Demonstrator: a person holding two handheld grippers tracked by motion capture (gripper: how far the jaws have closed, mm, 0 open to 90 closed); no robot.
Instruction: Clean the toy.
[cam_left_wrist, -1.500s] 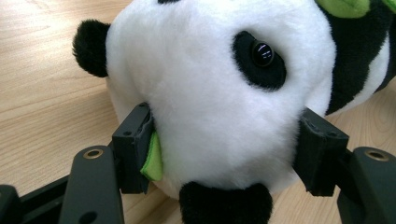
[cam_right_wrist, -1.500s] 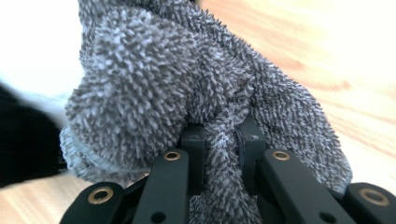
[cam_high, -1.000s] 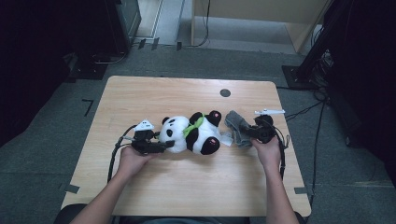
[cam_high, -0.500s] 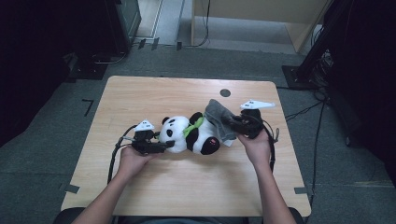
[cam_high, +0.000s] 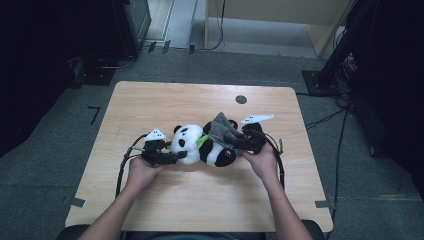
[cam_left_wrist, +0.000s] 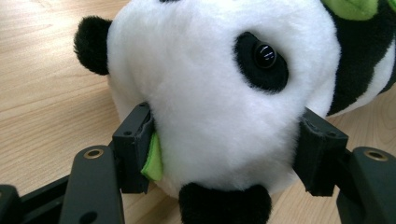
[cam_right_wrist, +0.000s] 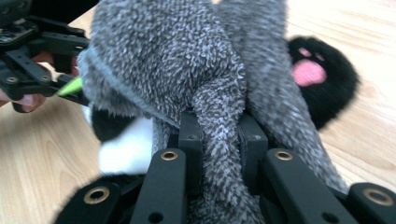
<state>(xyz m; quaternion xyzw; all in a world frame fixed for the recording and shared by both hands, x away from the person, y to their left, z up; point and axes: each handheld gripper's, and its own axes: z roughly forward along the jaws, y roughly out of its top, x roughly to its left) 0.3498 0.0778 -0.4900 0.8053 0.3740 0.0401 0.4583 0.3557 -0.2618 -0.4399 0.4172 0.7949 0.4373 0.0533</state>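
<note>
Grey terry cloth (cam_right_wrist: 187, 70), pinched tight in my right gripper (cam_right_wrist: 219, 135), drapes over the plush panda (cam_high: 202, 145) lying mid-table (cam_high: 150, 100). My left gripper (cam_left_wrist: 224, 144) clamps the panda's head, jaws half-spread. Risk: tugging the cloth may drag the toy or slip the shallow pinch. No legible writing; the green tag (cam_left_wrist: 153, 158) looks blank, possibly.

Both grippers are matte black — the left gripper (cam_high: 172, 158) and right gripper (cam_high: 235, 145) each carry a pale grey three-cornered plate behind the fingers (cam_right_wrist: 190, 140), brass-ringed screw holes below them, and black cables trailing back. Forearms bare, no sleeves.
</note>
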